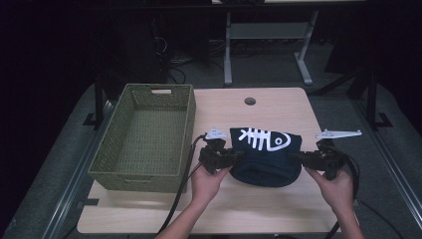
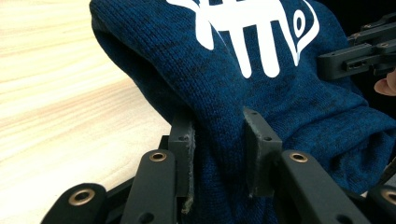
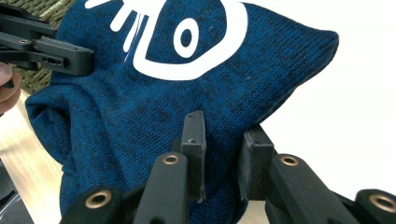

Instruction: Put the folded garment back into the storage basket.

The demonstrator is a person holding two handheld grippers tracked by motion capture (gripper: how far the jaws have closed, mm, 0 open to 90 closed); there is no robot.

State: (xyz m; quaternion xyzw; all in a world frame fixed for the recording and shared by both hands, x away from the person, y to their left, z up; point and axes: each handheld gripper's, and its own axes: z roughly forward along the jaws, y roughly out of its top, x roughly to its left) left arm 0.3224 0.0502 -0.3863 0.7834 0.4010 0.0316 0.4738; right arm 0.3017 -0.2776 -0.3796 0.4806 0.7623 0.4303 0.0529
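Leftmost on the light wooden table [image 1: 278, 204] stands an olive woven basket [image 1: 148, 137], its left wall reaching almost to the table's left edge and its near wall set back from the front edge. Its right wall leaves only a narrow strip of bare wood before the left gripper [image 1: 238, 158], whose cable runs down along that strip toward the person.

Next, the left gripper pinches the left end of a folded dark blue knitted garment [image 1: 267, 157] with a white fish-skeleton print; in the left gripper view the knit [image 2: 261, 93] is bunched tightly between both pads. The garment hangs between the two grippers near the middle of the table, its lower fold sagging toward the wood. At its right end the right gripper [image 1: 294, 158] is clamped on the knit too, the cloth [image 3: 154, 102] squeezed between its pads in the right gripper view.

Beyond the garment the tabletop is bare up to a round cable hole [image 1: 250, 101] near the far edge, and a broad band lies free along the front. Right of the right hand [image 1: 338, 189] the table's edge is close. Around the table, grey floor and a white desk frame [image 1: 268, 35] stand in a dark room.
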